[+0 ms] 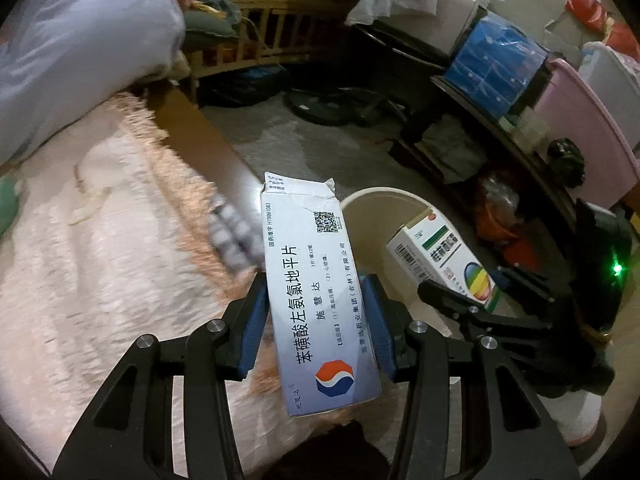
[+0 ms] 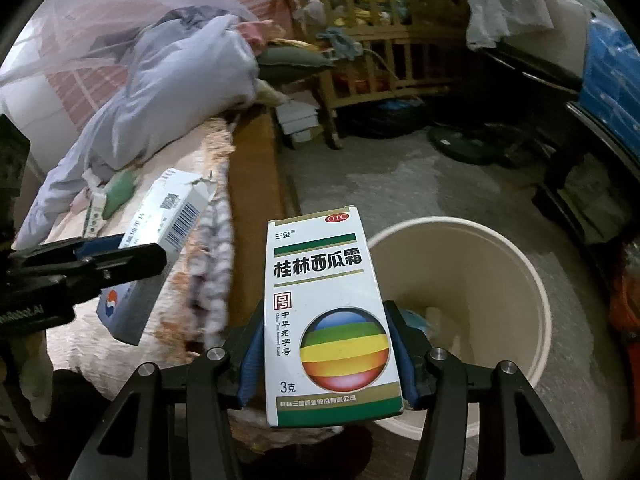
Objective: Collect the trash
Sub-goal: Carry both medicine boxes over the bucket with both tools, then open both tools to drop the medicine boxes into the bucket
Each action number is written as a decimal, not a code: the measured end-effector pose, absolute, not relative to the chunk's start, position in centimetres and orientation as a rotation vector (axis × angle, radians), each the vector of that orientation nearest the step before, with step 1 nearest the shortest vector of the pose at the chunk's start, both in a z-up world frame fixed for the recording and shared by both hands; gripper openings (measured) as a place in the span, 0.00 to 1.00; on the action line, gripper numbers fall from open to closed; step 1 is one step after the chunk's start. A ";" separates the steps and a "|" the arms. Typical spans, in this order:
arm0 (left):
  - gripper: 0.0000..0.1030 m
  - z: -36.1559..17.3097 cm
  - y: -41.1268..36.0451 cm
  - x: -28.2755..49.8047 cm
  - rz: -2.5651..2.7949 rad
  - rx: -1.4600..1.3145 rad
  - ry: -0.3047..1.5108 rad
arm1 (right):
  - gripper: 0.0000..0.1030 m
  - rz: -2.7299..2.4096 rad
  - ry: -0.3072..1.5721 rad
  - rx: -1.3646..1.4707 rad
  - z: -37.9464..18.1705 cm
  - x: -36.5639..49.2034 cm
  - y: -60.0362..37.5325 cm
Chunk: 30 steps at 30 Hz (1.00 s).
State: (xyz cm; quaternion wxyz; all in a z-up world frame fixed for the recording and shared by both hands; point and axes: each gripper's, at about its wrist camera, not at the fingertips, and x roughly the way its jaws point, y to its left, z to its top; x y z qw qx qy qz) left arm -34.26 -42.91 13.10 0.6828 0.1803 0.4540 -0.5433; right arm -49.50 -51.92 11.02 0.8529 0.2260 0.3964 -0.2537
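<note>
Below me lies a bed [image 1: 100,240] under a pale pink fringed blanket [image 1: 132,208], with a bundled grey-blue quilt [image 2: 172,80] heaped at its far end. Beside the bed, on the grey concrete floor [image 2: 400,184], stands a cream bucket [image 2: 536,300].

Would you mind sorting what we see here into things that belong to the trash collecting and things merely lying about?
Belongs to the job:
- blue-white medicine box in left gripper
- white-green medicine box in right gripper
- cream bin

Lying about:
- fringed blanket
- wooden crib
- pink tub
</note>
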 end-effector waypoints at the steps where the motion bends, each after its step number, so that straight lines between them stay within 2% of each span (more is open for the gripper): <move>1: 0.44 13.1 -43.3 -34.5 -1.226 0.404 1.022 | 0.51 -0.543 0.836 0.481 10.8 -49.9 -52.3; 23: 0.46 10.2 -49.5 -37.4 -1.347 0.366 1.141 | 0.51 -0.683 0.880 0.607 6.7 -55.1 -57.7; 25: 0.48 10.1 -49.7 -37.5 -1.357 0.361 1.155 | 0.51 -0.695 0.885 0.611 6.5 -55.2 -58.0; 26: 0.52 10.1 -49.6 -37.5 -1.363 0.356 1.159 | 0.51 -0.702 0.888 0.615 6.4 -55.3 -58.1; 28: 0.54 10.2 -49.4 -37.5 -1.375 0.350 1.160 | 0.55 -0.717 0.897 0.622 6.2 -55.3 -58.4; 30: 0.54 10.4 -49.1 -37.4 -1.374 0.351 1.156 | 0.66 -0.728 0.899 0.625 6.3 -55.3 -58.5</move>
